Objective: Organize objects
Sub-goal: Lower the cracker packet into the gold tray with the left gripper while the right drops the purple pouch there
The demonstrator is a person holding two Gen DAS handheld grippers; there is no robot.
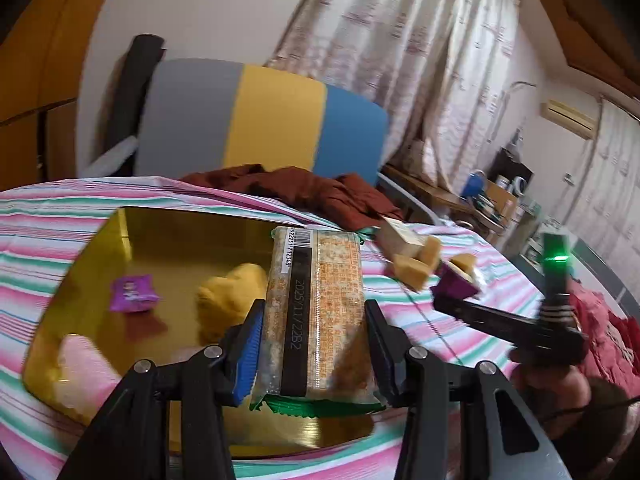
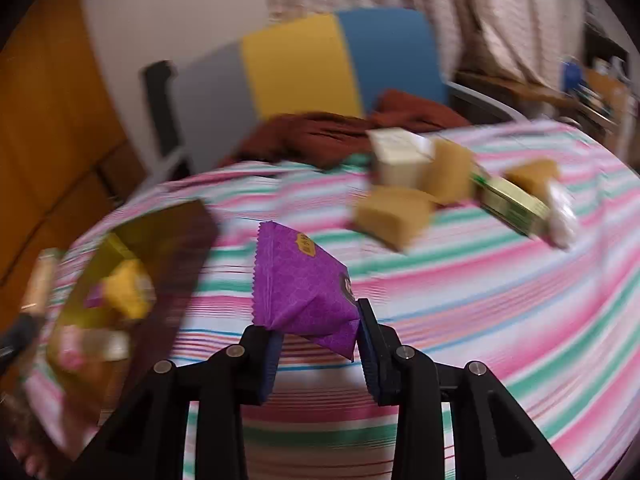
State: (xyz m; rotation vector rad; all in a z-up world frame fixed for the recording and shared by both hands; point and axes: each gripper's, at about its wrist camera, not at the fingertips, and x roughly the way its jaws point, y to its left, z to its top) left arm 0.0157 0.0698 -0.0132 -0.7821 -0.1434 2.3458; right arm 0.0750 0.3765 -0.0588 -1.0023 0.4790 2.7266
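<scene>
Left gripper (image 1: 314, 344): left wrist view, clamped on a long cracker packet (image 1: 316, 312), pads on both long sides, packet end-on to camera, date print up
Packet place: held over the near right part of the gold tray (image 1: 96, 248)
Tray: on the striped tablecloth (image 1: 48, 216), left side of the table; inside are a purple candy (image 1: 134, 293), a yellow piece (image 1: 230, 296) and a pale pink piece (image 1: 80, 364), blurred
Right edge of left view: right gripper seen side-on with a purple wrapper at its tip, green light on its body
Far table edge: dark red cloth (image 1: 304, 188), tan blocks (image 1: 416, 264) just in front of it
Right gripper (image 2: 318, 340): right wrist view, narrow, pinching the bottom corner of a purple triangular packet (image 2: 300, 280), packet lifted clear of the cloth
Right view, table: tray at left edge, blurred; cream box (image 2: 400, 156), tan blocks and green-gold stick pack (image 2: 512, 204) toward the far right corner
</scene>
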